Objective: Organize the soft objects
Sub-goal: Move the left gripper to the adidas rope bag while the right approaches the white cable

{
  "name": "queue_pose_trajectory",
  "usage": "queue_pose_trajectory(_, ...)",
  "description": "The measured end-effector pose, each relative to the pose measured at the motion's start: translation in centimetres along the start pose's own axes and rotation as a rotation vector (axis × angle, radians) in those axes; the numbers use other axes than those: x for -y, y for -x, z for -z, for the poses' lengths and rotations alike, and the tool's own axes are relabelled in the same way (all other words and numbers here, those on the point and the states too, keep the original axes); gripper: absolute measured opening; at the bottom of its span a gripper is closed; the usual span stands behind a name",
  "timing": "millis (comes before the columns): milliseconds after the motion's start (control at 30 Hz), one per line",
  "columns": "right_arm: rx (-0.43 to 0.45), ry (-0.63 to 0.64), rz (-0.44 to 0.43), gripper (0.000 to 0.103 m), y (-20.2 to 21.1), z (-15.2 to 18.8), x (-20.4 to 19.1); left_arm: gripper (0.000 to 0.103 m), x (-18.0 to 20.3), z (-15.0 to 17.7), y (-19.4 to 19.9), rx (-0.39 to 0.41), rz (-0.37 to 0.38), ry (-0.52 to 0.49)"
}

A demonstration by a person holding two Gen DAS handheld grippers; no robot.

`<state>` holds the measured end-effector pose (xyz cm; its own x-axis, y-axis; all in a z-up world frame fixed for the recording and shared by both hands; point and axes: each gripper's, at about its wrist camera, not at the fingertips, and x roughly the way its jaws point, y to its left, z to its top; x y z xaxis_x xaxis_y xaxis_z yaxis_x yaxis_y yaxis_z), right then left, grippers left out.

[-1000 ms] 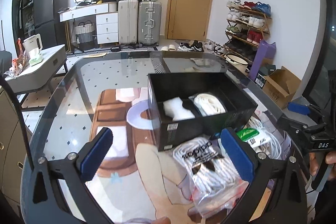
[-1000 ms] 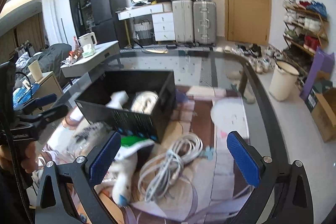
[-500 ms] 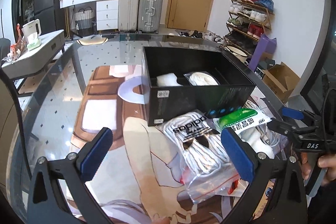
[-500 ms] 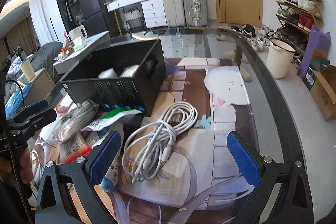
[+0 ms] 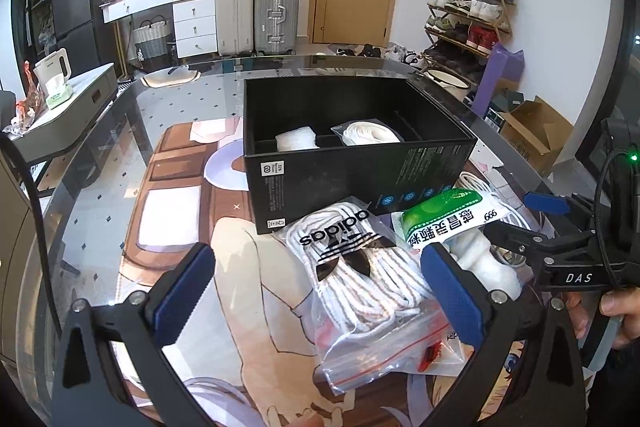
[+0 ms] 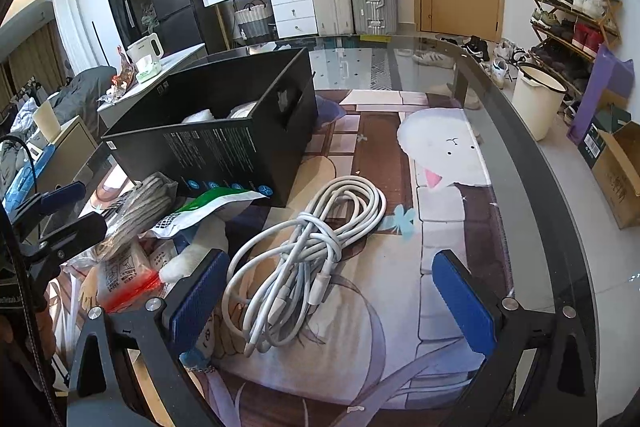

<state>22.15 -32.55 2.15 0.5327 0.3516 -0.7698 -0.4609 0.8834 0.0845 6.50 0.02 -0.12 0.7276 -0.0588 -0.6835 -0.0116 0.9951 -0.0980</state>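
A black open box (image 5: 360,163) (image 6: 224,143) stands on the glass table and holds two white soft bundles (image 5: 298,139). In front of it lie a clear zip bag of white laces marked adidas (image 5: 360,275), a green and white packet (image 5: 444,219) (image 6: 208,205), a white plush piece (image 5: 486,263) and a coil of white cable (image 6: 308,251). My left gripper (image 5: 316,295) is open over the lace bag. My right gripper (image 6: 332,295) is open around the near end of the cable coil.
A printed mat (image 6: 440,163) lies under the glass top. The table's curved rim (image 6: 552,211) runs down the right. Beyond are suitcases (image 5: 256,11), a shoe rack (image 5: 468,11), a white bucket (image 6: 538,99) and a cardboard carton (image 6: 620,167).
Both grippers have drawn back and lowered toward the near items. The lace bag now sits between my left fingers and the cable coil between my right fingers. Both stay open.
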Motion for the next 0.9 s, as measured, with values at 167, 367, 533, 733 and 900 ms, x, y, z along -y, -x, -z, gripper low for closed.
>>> queue_pose_trajectory(167, -0.011, 0.0, 0.008, 0.102, -0.6, -0.3, 0.0, 0.103, 0.1, 0.0, 0.0, -0.002, 0.006, 0.002)
queue_pose_trajectory(367, -0.046, -0.005, 0.019, 0.102, -1.5, -0.4, 0.1, 0.103, 0.2, -0.3, -0.4, -0.013, 0.019, 0.003)
queue_pose_trajectory(533, -0.079, 0.011, 0.068, 0.102, -2.2, -0.3, 0.3, 0.103, 0.1, -0.2, -0.5, -0.02, 0.027, 0.0)
queue_pose_trajectory(733, -0.085, 0.011, 0.103, 0.102, -2.2, -0.1, 0.8, 0.103, 0.0, -0.1, -0.5, -0.022, 0.032, 0.004)
queue_pose_trajectory(900, -0.085, 0.009, 0.106, 0.102, -2.2, 0.0, 0.9, 0.103, -0.2, -0.5, -0.8, -0.036, 0.043, 0.024)
